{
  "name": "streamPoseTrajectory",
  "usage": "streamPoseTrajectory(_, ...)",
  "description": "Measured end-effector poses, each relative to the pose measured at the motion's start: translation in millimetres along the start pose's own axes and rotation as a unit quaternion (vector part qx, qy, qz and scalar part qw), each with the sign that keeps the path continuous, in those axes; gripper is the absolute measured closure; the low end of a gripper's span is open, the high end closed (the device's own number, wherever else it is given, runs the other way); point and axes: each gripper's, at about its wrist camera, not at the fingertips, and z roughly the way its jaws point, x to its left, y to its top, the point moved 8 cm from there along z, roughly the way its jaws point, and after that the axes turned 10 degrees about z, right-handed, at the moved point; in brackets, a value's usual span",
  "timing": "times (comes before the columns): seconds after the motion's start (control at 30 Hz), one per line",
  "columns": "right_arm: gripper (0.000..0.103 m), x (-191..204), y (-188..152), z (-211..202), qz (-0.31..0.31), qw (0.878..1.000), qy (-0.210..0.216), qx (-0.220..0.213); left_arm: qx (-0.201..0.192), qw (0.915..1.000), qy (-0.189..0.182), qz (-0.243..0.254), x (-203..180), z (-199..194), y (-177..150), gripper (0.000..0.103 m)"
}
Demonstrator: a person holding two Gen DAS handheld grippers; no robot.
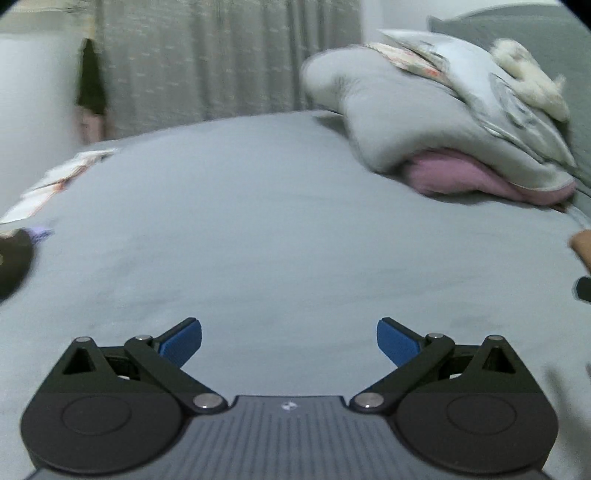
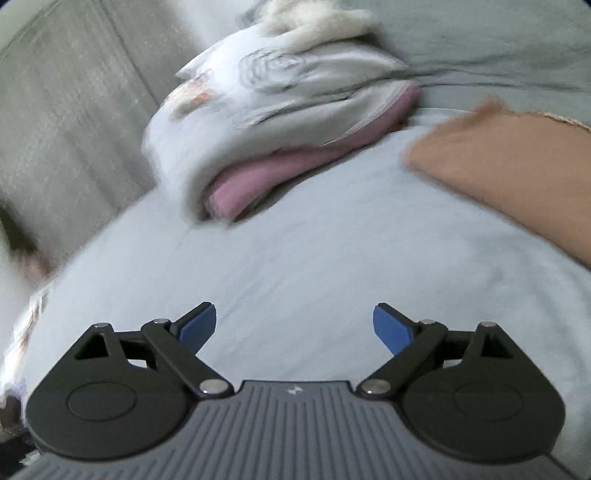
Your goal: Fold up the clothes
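Observation:
A heap of clothes (image 1: pixel 443 122) lies at the far right of the grey-blue bed sheet (image 1: pixel 258 221): pale grey and white garments over a pink one (image 1: pixel 461 177), with a fluffy cream piece on top. My left gripper (image 1: pixel 289 339) hovers over bare sheet, open, with nothing between its blue pads. The right wrist view shows the same heap (image 2: pixel 277 96) ahead and to the left, its pink garment (image 2: pixel 258 173) underneath, and a tan garment (image 2: pixel 517 166) on the right. My right gripper (image 2: pixel 294 326) is open over the sheet (image 2: pixel 295 266), empty. Both views are blurred.
Grey curtains (image 1: pixel 207 62) hang behind the bed. A white patterned cloth (image 1: pixel 55 181) and a dark object (image 1: pixel 13 262) lie at the bed's left edge. A grey pillow or headboard (image 1: pixel 517 22) rises behind the heap.

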Motion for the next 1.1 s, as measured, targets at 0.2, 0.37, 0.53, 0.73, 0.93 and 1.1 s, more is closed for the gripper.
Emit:
streamPoseTrajectory(0.2,0.009,106.0,-84.0,-2.0,-0.136,0.985,0.074,0.072,0.002,0.9986,0.048,-0.023,96.9,-32.5,-38.7,0.002)
streamPoseTrajectory(0.37,0.005,163.2,-148.6,-19.2,-0.217,0.963,0.119,0.108,0.017,0.9958,0.073,-0.052,159.7,-47.1,-74.6,0.002)
streamPoseTrajectory(0.53,0.005,186.5,-197.1,-31.0,-0.255,0.946,0.141,0.145,0.034,0.9937,0.078,-0.072,183.9,-41.9,-102.3,0.002)
streamPoseTrajectory(0.73,0.005,191.8,-197.5,-17.4,-0.265,0.944,0.127,0.149,0.056,0.9942,0.051,-0.077,174.9,-21.9,-111.9,0.002)
streamPoseTrajectory(0.93,0.005,188.5,-191.1,4.9,-0.255,0.948,0.115,0.154,0.059,0.9957,0.040,-0.059,162.3,-8.4,-101.1,0.002)
streamPoseTrajectory(1.1,0.005,183.1,-173.8,25.0,-0.247,0.954,0.096,0.138,0.059,0.9968,0.037,-0.039,146.5,7.1,-101.0,0.002)
